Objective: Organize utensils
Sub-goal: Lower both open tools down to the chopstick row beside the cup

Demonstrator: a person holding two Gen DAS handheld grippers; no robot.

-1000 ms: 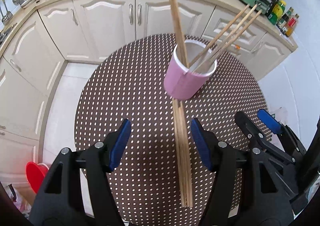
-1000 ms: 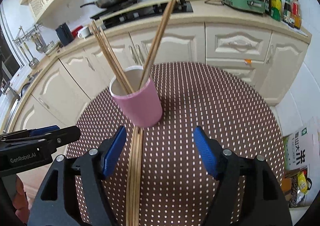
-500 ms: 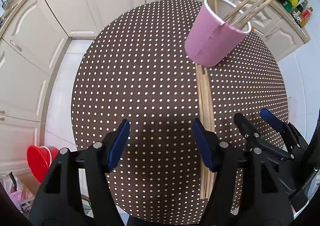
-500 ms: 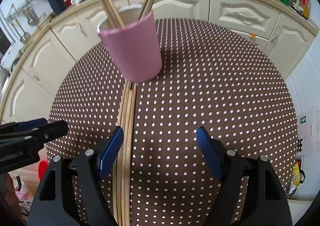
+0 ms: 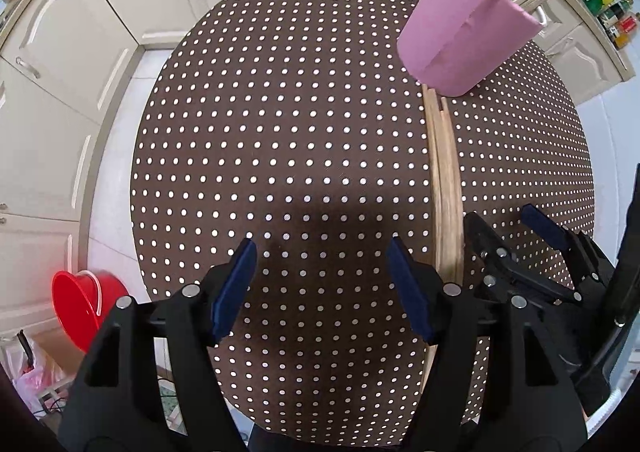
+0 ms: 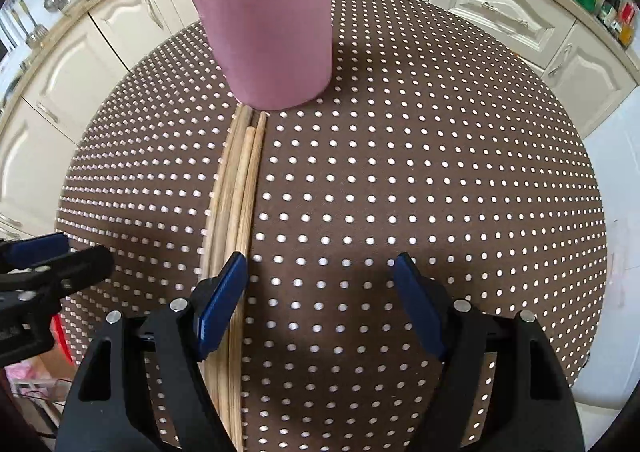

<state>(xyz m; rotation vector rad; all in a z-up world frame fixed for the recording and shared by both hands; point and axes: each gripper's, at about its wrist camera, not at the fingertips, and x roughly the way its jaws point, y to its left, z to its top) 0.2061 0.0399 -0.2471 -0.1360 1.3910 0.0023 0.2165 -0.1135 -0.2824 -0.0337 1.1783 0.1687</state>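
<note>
Both grippers hover low over the dotted table, and the bundle of loose chopsticks lies flat on it, one end touching the foot of the pink cup, which already holds several sticks upright. The left gripper has its jaws wide, having just been opening, with only bare cloth between them; the bundle runs just outside its right finger. The right gripper is wide too, nothing between its pads, and its left finger sits right over the bundle instead of beside it. That looks like the trouble spot: close from here and the finger would likely press down on the sticks or nudge them sideways, scattering them across the cloth. The two grippers are also very near each other, so a clash is possible. And with the far ends against the cup, a push along the sticks could tip it and spill the ones inside.
</note>
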